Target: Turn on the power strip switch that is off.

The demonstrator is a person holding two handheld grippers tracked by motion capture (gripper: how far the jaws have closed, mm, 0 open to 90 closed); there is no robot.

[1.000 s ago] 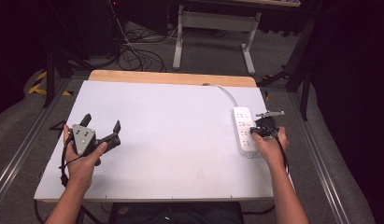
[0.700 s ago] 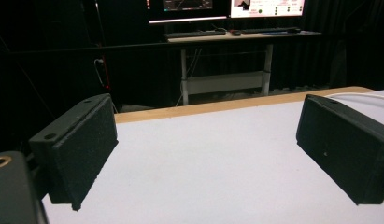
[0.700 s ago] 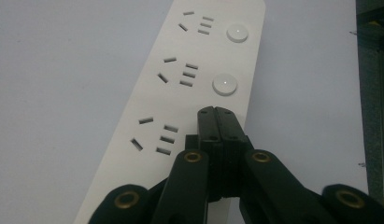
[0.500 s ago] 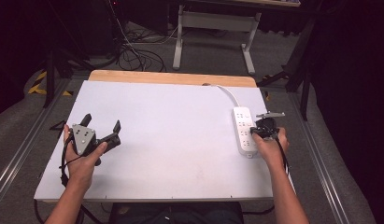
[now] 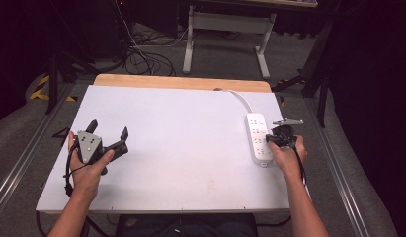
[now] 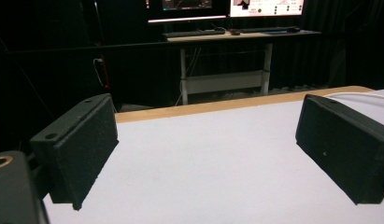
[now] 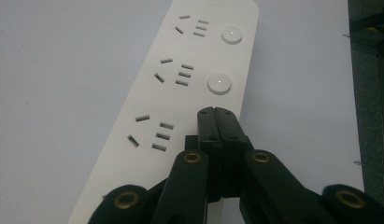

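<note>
Right tongs (image 7: 215, 112): jaws pressed together, nothing between, tips poised over the long white plastic power strip (image 7: 180, 88), at its nearest button position. The strip has three socket groups, two round white buttons in sight (third spot hidden by the tips), and lies near the right edge of the white surface (image 5: 190, 128), its white cable (image 5: 242, 98) running to the far edge. Left tongs (image 5: 109, 134): jaws wide apart, empty, well apart from the strip.

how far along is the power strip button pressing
Done: nothing I can confirm; no switch light is readable. In hand: the right gripper, shut, its tip over the nearest switch spot on the power strip; contact is hidden. Left: two round buttons beyond. The left gripper waits open, apart.
</note>
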